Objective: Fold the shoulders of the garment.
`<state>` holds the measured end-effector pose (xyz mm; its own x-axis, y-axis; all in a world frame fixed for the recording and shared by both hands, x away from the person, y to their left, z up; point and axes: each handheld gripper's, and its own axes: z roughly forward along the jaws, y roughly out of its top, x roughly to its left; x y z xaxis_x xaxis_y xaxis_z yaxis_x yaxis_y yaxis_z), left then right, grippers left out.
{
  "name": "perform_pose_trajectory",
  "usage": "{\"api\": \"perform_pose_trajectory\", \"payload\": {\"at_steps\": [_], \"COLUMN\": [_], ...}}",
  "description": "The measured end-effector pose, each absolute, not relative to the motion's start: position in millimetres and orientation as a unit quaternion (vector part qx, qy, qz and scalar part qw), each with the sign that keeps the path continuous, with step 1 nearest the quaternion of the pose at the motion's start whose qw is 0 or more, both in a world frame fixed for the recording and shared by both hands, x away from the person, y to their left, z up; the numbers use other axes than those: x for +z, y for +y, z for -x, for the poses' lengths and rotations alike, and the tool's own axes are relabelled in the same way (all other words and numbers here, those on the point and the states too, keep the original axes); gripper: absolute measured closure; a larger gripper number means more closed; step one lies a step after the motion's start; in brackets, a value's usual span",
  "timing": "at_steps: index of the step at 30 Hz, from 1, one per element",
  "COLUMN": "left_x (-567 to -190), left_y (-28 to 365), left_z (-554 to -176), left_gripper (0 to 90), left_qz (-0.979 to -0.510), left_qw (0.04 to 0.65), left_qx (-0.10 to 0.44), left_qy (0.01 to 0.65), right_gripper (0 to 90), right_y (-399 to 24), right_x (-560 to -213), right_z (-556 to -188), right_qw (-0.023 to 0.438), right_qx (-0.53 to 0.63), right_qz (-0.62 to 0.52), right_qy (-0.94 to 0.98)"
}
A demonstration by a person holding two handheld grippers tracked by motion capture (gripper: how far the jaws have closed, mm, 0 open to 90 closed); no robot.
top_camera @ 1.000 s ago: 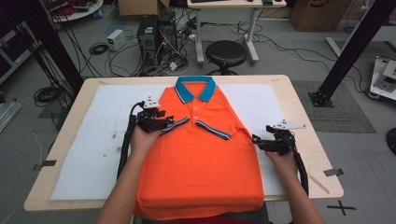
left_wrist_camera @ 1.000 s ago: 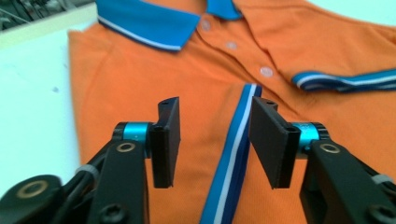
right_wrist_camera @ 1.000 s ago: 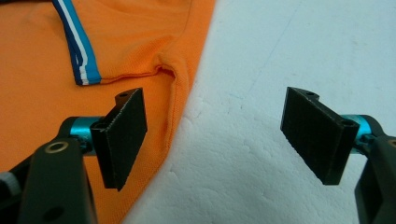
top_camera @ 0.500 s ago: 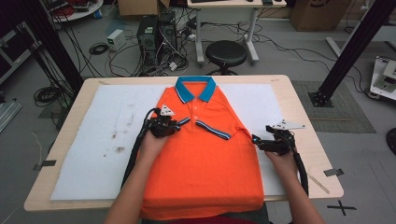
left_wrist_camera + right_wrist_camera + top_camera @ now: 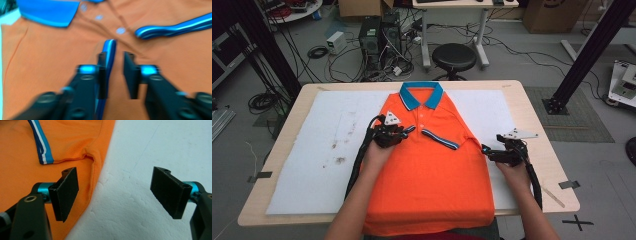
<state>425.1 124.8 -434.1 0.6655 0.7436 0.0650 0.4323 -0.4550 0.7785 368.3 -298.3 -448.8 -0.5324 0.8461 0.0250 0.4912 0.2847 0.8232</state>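
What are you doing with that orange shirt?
A person is folding an orange polo shirt that lies flat on a white pad on the table. Both sleeves are already folded in across the front. The left gripper sits over the shirt with the blue striped sleeve cuff between its jaws, which have just been opening, so the cuff looks let go. The right gripper waits wide open at the shirt's side edge, holding nothing.

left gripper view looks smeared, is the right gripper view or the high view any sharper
Left gripper view: motion-blurred, the left gripper and the shirt both soft. Right gripper view: sharp, knit weave and foam mat grain readable around the right gripper. High view: evenly lit, slightly soft, no glare.
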Motion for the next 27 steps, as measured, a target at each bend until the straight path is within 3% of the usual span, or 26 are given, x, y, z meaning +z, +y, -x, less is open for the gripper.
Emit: {"api": "perform_pose_trajectory", "payload": {"at_steps": [1,3,8,12,20,23,27], "left_x": [-438,-445,-442,-437,-423,-419,-413], "left_y": [125,126,132,130,125,125,136], "left_z": [-428,-433,-432,-426,-413,-406,-392], "left_gripper": [57.9,59.7,86.0,87.3,86.5,71.9,62.1], "left_qz": [-0.828,-0.834,-0.829,-0.832,-0.824,-0.813,-0.792], "left_qw": [0.377,0.361,0.374,0.373,0.41,0.437,0.474], "left_qx": [0.197,0.193,0.193,0.209,0.204,0.192,0.181], "left_qy": [0.365,0.37,0.367,0.353,0.334,0.332,0.338], "right_gripper": [23.0,23.1,23.1,23.1,23.1,23.1,23.1], "right_y": [-298,-298,-299,-298,-298,-298,-299], "right_x": [-449,-449,-449,-449,-449,-449,-449], "right_z": [-368,-368,-369,-368,-368,-368,-369], "right_qw": [0.216,0.215,0.215,0.216,0.217,0.216,0.214], "right_qx": [0.412,0.413,0.413,0.412,0.412,0.412,0.413], "right_qz": [-0.432,-0.433,-0.433,-0.432,-0.433,-0.433,-0.434], "right_qy": [0.772,0.772,0.772,0.772,0.772,0.772,0.771]}}
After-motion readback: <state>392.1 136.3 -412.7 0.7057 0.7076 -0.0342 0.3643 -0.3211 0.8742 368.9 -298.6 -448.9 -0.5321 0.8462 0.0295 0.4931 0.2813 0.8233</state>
